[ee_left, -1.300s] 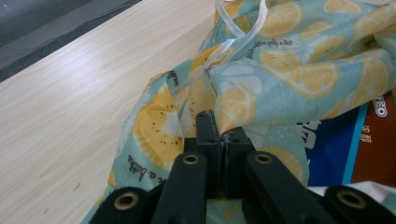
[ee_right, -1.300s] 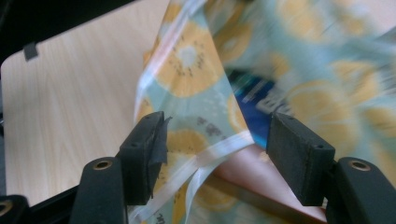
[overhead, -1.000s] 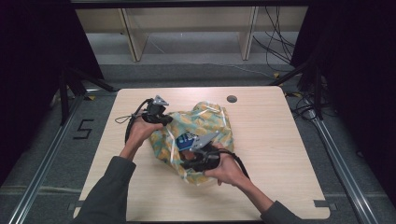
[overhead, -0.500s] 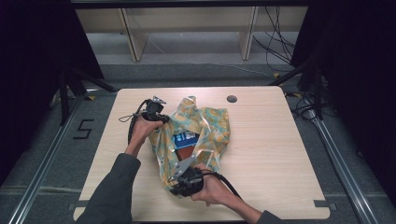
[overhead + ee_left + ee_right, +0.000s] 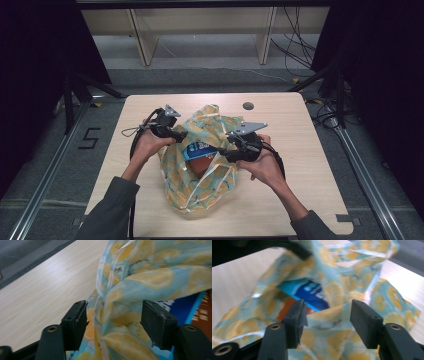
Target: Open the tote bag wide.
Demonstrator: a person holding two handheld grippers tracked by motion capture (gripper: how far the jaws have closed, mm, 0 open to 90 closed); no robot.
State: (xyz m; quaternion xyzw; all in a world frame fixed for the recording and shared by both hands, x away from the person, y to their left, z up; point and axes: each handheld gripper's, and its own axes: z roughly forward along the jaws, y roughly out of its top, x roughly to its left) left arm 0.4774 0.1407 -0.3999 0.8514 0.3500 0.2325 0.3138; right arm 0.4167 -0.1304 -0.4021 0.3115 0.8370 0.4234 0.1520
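The wooden surface (image 5: 300,165) carried everything, and on it, a little left of its middle and toward your side, lay the lemon-print bag (image 5: 200,192), crumpled and gaping at the top. Inside the opening you could see a blue packet (image 5: 200,148) lying over a reddish-brown packet (image 5: 204,164). Your left gripper (image 5: 176,135) sat at the bag's left rim; in the left gripper view its jaws stood wide, with a fold of the bag's fabric (image 5: 117,312) bunched between them but not pinched. Your right gripper (image 5: 226,152) sat at the right rim, jaws likewise wide, the bag's edge (image 5: 329,317) lying loose in the gap between them.
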